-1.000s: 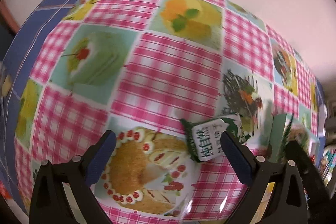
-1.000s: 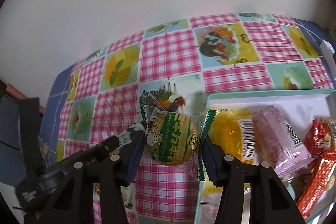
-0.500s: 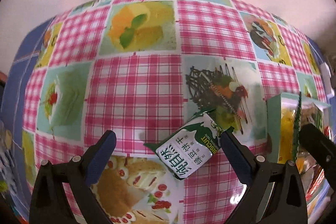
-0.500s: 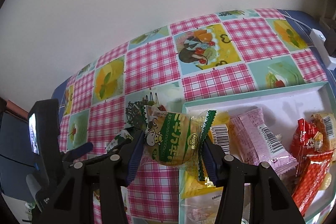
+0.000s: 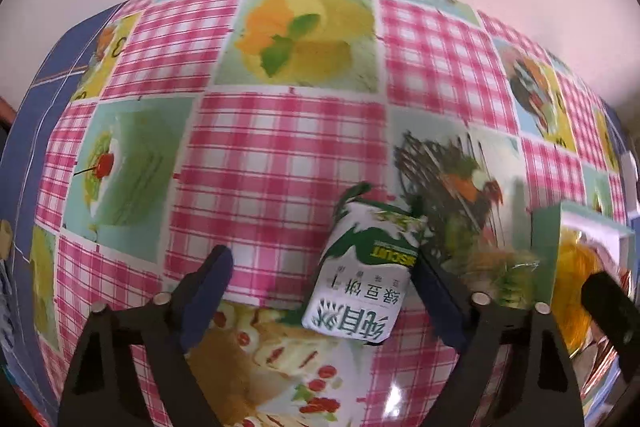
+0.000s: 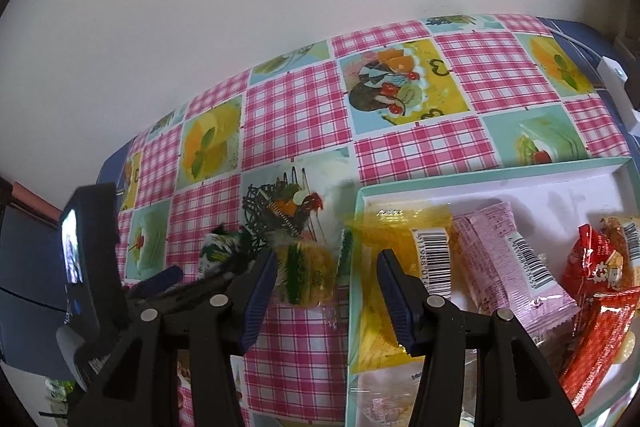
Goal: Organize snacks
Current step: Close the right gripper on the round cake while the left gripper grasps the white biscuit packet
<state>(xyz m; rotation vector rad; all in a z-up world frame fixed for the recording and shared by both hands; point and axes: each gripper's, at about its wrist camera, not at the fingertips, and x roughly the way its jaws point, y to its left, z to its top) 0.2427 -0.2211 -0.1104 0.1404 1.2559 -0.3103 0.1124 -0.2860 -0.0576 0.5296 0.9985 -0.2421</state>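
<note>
Green-and-white biscuit packet (image 5: 360,283): it lies on the counter (image 5: 280,155) between the fingers of your left tool (image 5: 320,257), just beside the right-hand finger and well apart from the other. The jaws have just been closing but stand open, gripping nothing. Bare checked cloth runs from the packet to the white wall. The teal-rimmed tray (image 6: 480,177) of wrapped snacks sits near on the packet's right. Your right tool (image 6: 327,255) hangs over the tray's left rim, jaws fairly narrow. A blurred yellow snack (image 6: 308,275) shows between them; whether the pads grip it cannot be told.
</note>
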